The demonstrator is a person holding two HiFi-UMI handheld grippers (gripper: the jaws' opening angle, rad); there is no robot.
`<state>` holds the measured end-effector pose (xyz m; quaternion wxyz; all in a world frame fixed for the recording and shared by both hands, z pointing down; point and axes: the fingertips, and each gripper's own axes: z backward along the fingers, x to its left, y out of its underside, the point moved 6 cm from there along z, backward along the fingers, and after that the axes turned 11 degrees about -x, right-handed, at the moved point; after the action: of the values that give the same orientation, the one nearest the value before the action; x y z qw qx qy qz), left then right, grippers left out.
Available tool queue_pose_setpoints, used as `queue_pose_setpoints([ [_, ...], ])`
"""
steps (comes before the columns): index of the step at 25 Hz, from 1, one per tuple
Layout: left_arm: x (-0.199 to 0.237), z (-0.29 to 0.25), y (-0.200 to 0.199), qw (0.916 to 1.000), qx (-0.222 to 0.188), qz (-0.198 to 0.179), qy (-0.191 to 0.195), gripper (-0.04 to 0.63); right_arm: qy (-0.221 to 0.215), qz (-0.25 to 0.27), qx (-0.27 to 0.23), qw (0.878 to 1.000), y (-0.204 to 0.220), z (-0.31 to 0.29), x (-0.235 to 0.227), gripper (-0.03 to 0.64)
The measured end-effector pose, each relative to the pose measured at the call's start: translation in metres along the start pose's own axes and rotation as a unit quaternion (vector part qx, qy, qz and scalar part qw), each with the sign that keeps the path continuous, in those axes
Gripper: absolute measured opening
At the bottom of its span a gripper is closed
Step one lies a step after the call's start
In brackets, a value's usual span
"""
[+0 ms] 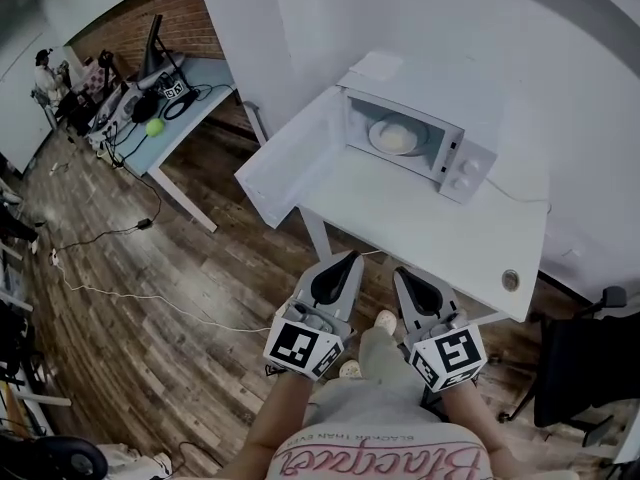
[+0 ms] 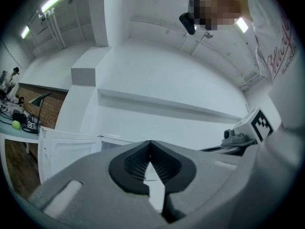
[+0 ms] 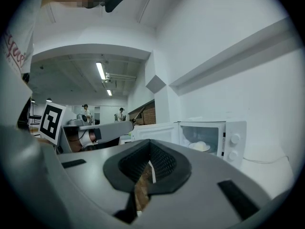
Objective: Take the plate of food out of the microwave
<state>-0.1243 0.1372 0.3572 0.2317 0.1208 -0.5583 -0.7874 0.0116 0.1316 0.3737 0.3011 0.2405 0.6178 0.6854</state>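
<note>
Hovering left claw (image 1: 350, 258): jaws pressed together tip to tip, nothing between them; it points toward the near edge of the bench.
Right claw (image 1: 402, 273): jaws also closed on nothing; it sits just beside the left claw and points the same way.
Bench (image 1: 430, 233): white, set against a white wall; its near edge lies just ahead of both claws.
Microwave (image 1: 460, 163): white, at the back of the bench by the wall.
Door (image 1: 290, 163): swung fully open to the left, jutting out past the bench edge.
Plate of food (image 1: 395, 136): inside the microwave cavity with a pale mound on it, well apart from both claws.
Floor (image 1: 150, 298): wood planks with cables trailing across.
Second bench (image 1: 190, 108): far upper left in the head view, cluttered with gear and carrying a green ball (image 1: 154, 127).
</note>
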Motion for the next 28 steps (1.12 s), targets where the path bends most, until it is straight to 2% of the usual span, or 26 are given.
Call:
queue_pose_setpoints([
  [8, 0.008, -0.053, 0.024, 0.9991, 0.033, 0.002, 0.024, 0.003, 0.01, -0.014, -0.004, 1.0, -0.004, -0.028, -0.048, 0.011],
  [12, 0.018, -0.08, 0.032, 0.999, 0.037, -0.002, 0.024, 0.003, -0.004, -0.028, -0.016, 0.999, -0.006, -0.045, -0.071, 0.011],
  [20, 0.041, -0.13, 0.047, 0.9987, 0.043, -0.003, 0.028, 0.003, 0.016, -0.021, -0.007, 1.0, -0.004, -0.081, -0.123, 0.011],
  [28, 0.052, -0.173, 0.065, 0.9977, 0.055, -0.004, 0.04, 0.003, 0.011, -0.032, -0.008, 0.999, -0.002, -0.111, -0.162, 0.011],
])
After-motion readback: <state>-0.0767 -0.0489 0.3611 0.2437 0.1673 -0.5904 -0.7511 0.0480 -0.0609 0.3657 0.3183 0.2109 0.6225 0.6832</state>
